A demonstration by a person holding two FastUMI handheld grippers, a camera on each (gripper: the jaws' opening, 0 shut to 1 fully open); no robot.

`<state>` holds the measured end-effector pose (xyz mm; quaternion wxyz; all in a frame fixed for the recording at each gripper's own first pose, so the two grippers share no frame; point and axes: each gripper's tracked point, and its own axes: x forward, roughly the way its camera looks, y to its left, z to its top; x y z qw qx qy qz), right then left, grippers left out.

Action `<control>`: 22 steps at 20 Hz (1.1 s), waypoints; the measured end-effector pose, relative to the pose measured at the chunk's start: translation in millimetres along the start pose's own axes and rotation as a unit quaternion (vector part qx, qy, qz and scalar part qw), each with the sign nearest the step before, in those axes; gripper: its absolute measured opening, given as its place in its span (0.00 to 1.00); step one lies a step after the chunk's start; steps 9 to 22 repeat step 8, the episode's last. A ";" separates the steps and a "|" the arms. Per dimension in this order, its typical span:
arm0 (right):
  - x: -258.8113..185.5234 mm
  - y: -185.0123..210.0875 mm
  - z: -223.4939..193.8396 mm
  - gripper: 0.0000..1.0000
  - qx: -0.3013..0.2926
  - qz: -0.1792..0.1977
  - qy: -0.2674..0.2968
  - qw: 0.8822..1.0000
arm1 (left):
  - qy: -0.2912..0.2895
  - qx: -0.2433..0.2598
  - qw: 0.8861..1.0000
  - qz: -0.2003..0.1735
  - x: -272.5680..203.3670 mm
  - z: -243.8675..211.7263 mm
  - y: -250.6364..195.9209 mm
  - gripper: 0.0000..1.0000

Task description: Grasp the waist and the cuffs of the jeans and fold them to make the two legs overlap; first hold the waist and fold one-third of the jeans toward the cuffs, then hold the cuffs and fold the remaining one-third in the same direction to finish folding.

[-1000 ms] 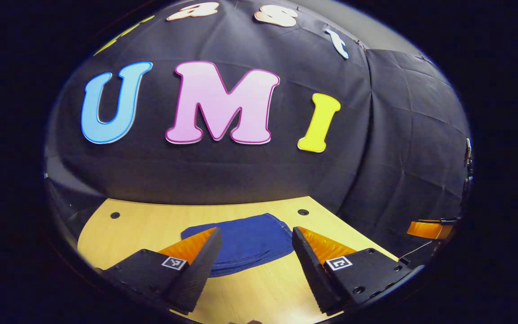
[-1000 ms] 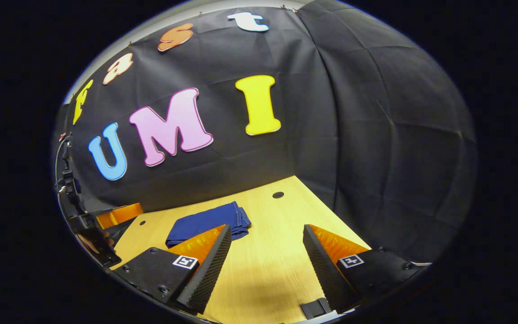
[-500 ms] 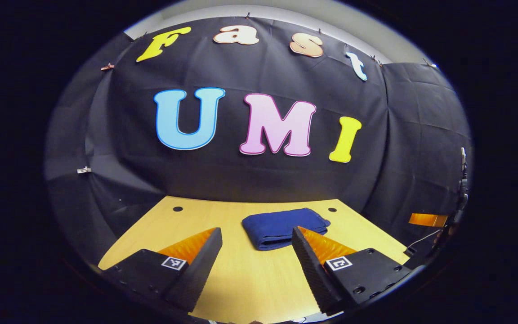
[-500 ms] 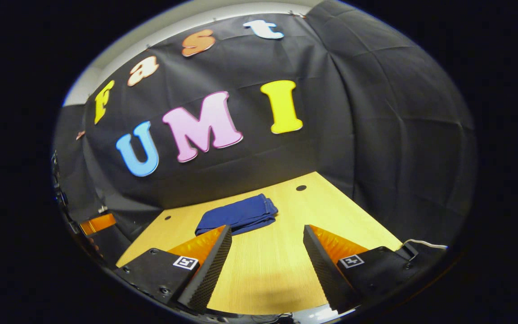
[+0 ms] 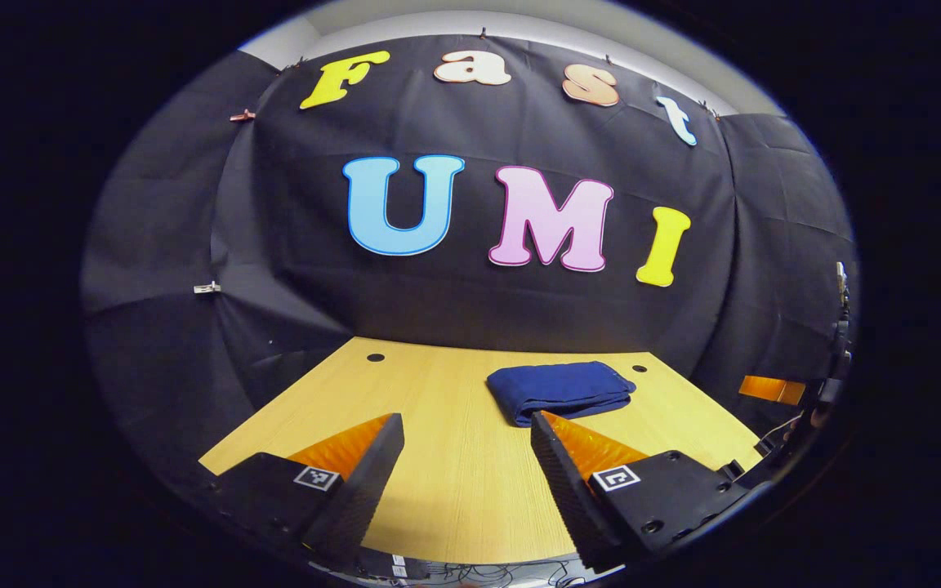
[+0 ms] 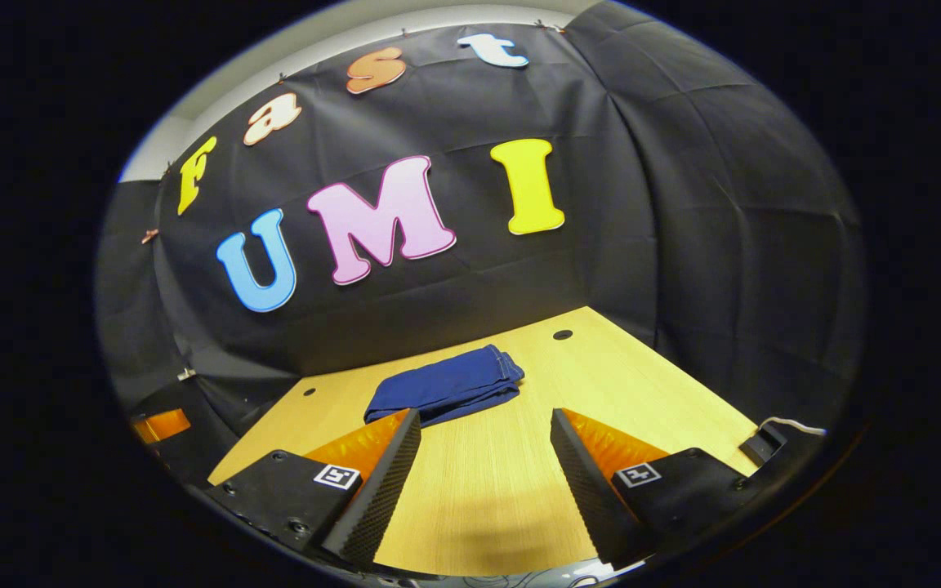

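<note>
**Jeans folded, grippers clear**

Black cloth walls close in a booth around a pale wooden table (image 5: 438,425), bare but for the task's garment. On its far half lies the dark blue denim jeans (image 5: 560,390), (image 6: 444,390), stacked into a compact rectangular bundle with layered edges showing. By that look, both thirds are folded over and nothing seems left. The left gripper (image 5: 464,457) and right gripper (image 6: 483,461) hover near the table's front edge, well apart from the bundle, jaws wide and empty.
</note>
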<state>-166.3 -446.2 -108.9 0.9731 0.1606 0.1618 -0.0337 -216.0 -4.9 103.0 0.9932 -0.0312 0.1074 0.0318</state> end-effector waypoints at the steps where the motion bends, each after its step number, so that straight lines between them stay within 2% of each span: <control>1: 2.8 1.3 -0.5 0.97 -0.021 0.008 0.008 1.000 | 0.002 -0.003 1.000 0.003 2.3 0.3 -2.2 0.96; 8: 25.8 10.8 18.7 0.98 -0.069 0.056 0.003 0.996 | 0.001 -0.001 1.000 0.002 23.8 3.9 -38.7 0.97; 22: 25.8 10.8 18.7 0.98 -0.069 0.056 0.003 0.996 | 0.001 -0.001 1.000 0.002 23.8 3.9 -38.7 0.97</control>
